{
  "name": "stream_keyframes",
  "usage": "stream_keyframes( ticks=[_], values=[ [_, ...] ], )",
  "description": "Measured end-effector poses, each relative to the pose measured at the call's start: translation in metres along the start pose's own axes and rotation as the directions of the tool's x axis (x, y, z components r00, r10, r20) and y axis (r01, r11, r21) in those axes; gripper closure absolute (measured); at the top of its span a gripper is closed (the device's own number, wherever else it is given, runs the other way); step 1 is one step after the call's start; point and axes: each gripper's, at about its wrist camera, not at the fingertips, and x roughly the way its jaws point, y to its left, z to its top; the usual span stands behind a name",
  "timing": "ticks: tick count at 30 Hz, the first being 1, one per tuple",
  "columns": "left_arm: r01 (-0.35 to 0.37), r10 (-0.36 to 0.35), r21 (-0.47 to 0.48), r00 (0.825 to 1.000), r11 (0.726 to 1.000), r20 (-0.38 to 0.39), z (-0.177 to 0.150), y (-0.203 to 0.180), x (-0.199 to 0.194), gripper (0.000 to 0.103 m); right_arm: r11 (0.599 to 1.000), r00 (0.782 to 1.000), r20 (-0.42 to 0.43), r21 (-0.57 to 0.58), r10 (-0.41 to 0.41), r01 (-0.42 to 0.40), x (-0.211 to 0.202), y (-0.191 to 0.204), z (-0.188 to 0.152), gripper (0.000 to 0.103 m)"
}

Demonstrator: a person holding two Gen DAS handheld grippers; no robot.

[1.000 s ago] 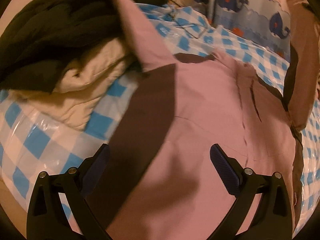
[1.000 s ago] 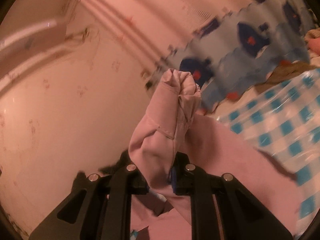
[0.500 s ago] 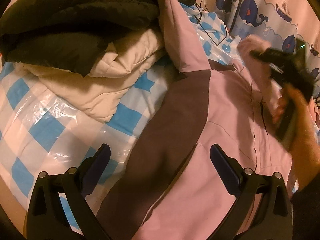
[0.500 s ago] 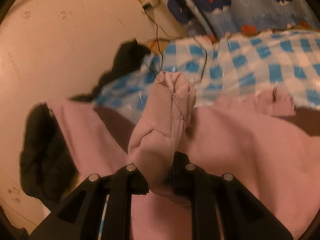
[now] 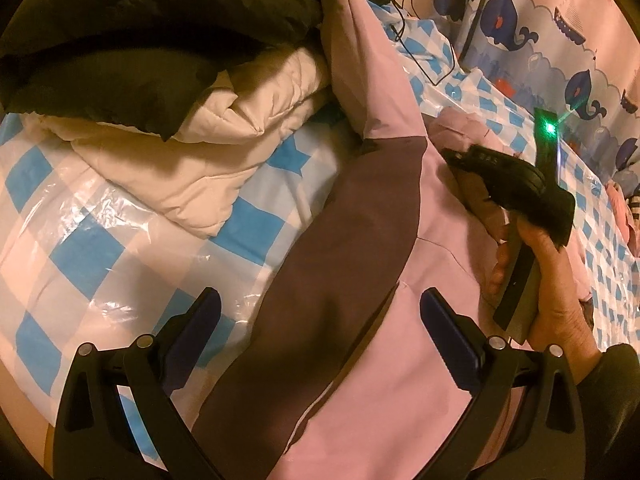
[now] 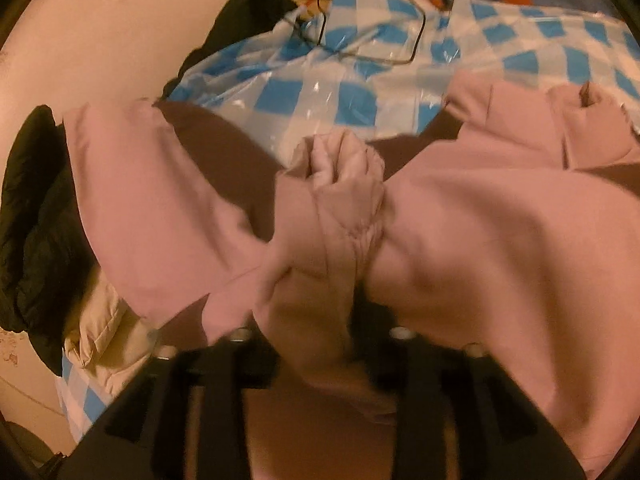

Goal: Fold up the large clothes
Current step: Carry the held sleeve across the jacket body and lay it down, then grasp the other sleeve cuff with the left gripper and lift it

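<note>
A large pink jacket with dark brown panels point(image 5: 380, 320) lies spread on the blue-and-white checked plastic sheet point(image 5: 80, 216). My left gripper point(image 5: 320, 312) is open and empty, hovering over the jacket's brown panel. My right gripper point(image 6: 352, 280) is shut on a bunched pink sleeve cuff point(image 6: 344, 200) and holds it over the jacket body point(image 6: 500, 240). It also shows in the left wrist view point(image 5: 472, 152), low over the jacket's upper right part, with the hand behind it.
A cream quilted coat point(image 5: 208, 148) and a black puffer coat point(image 5: 132, 40) are piled at the left. A thin black cable point(image 6: 376, 52) lies on the sheet at the back. A whale-print curtain point(image 5: 540, 40) hangs behind.
My right gripper has swung the sleeve cuff down from up near the wall to just over the jacket body. The left gripper has shifted slightly and stays open.
</note>
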Motion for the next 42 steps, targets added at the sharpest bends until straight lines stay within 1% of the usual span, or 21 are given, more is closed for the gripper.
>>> stream_keyframes(
  ticks=[1,2,5,8,10,11,14,15,18,19,21,23,24,26,27,30,32,33,35,39,42],
  values=[
    [-0.002,0.002,0.002,1.000,1.000,-0.002,0.000,0.000,0.001,0.007,1.000,1.000,-0.004,-0.003,0.017,-0.017,0.001,0.004,-0.001,0.031],
    [-0.003,0.003,0.002,1.000,1.000,-0.004,0.000,-0.001,0.002,0.007,1.000,1.000,-0.004,-0.010,0.021,-0.021,0.001,0.007,0.000,0.028],
    [-0.011,0.011,0.003,1.000,1.000,0.003,0.001,-0.005,0.005,0.007,0.996,1.000,-0.009,-0.087,0.021,-0.022,-0.013,0.029,0.001,0.027],
    [-0.038,0.036,0.031,0.997,0.999,0.063,-0.001,-0.015,0.005,0.007,0.990,0.992,0.113,-0.138,0.048,-0.032,-0.074,0.031,0.002,0.027],
    [0.004,-0.010,0.058,0.995,0.998,0.104,0.005,-0.032,-0.001,0.007,0.991,0.983,0.179,-0.123,-0.031,0.053,-0.114,0.014,0.005,0.027],
    [0.038,-0.051,0.084,0.985,0.996,0.162,0.012,-0.046,-0.009,0.007,0.987,0.971,0.214,-0.097,-0.105,0.128,-0.140,-0.007,0.007,0.026],
    [0.065,-0.111,0.189,0.963,0.980,0.246,0.049,-0.098,-0.018,0.007,0.944,0.912,0.260,-0.005,-0.316,0.329,-0.191,-0.074,0.010,0.023],
    [0.101,-0.166,0.244,0.950,0.965,0.265,0.069,-0.124,-0.014,0.007,0.934,0.902,0.251,0.036,-0.352,0.355,-0.199,-0.094,0.009,0.023],
    [0.036,-0.148,0.353,0.943,0.935,0.297,0.108,-0.188,0.020,0.007,0.901,0.883,0.194,0.176,-0.428,0.398,-0.212,-0.160,0.001,0.023],
    [0.022,-0.144,0.387,0.946,0.922,0.290,0.114,-0.201,0.035,0.007,0.896,0.884,0.176,0.188,-0.434,0.403,-0.209,-0.176,-0.005,0.023],
    [-0.062,-0.048,0.435,0.970,0.898,0.238,0.123,-0.223,0.081,0.007,0.880,0.878,0.126,0.187,-0.462,0.437,-0.196,-0.198,-0.019,0.023],
    [-0.105,0.085,0.465,0.994,0.879,0.063,0.117,-0.221,0.145,0.007,0.870,0.874,0.065,0.156,-0.481,0.467,-0.174,-0.217,-0.034,0.023],
    [-0.142,0.165,0.487,0.986,0.862,-0.006,0.106,-0.212,0.172,0.007,0.865,0.869,0.048,0.139,-0.492,0.482,-0.166,-0.226,-0.047,0.023],
    [-0.095,0.165,0.502,0.982,0.859,-0.097,0.086,-0.194,0.200,0.006,0.887,0.888,0.065,0.118,-0.455,0.446,-0.167,-0.233,-0.057,0.023],
    [-0.051,0.126,0.472,0.984,0.880,-0.128,0.079,-0.182,0.207,0.006,0.889,0.889,0.061,0.104,-0.453,0.446,-0.169,-0.229,-0.058,0.023],
    [-0.060,0.139,0.465,0.981,0.883,-0.137,0.080,-0.183,0.207,0.006,0.893,0.879,0.158,0.059,-0.450,0.446,-0.185,-0.206,-0.053,0.023],
    [-0.084,0.167,0.477,0.977,0.875,-0.134,0.083,-0.192,0.208,0.006,0.879,0.854,0.218,0.052,-0.473,0.474,-0.195,-0.200,-0.053,0.017],
    [-0.088,0.170,0.483,0.977,0.871,-0.129,0.085,-0.195,0.206,0.007,0.874,0.852,0.195,0.060,-0.485,0.483,-0.191,-0.205,-0.052,0.013],
    [-0.088,0.156,0.498,0.983,0.863,-0.098,0.089,-0.200,0.191,0.007,0.880,0.882,0.027,0.084,-0.470,0.467,-0.163,-0.231,-0.055,0.011],
    [-0.158,0.127,0.511,0.987,0.845,0.095,0.103,-0.195,0.114,0.007,0.886,0.881,0.095,0.065,-0.464,0.460,-0.164,-0.230,-0.064,0.007],
    [-0.177,0.117,0.425,0.980,0.888,0.164,0.146,-0.161,0.064,0.007,0.895,0.885,0.130,0.072,-0.447,0.441,-0.166,-0.232,-0.067,0.007]
  ],
)
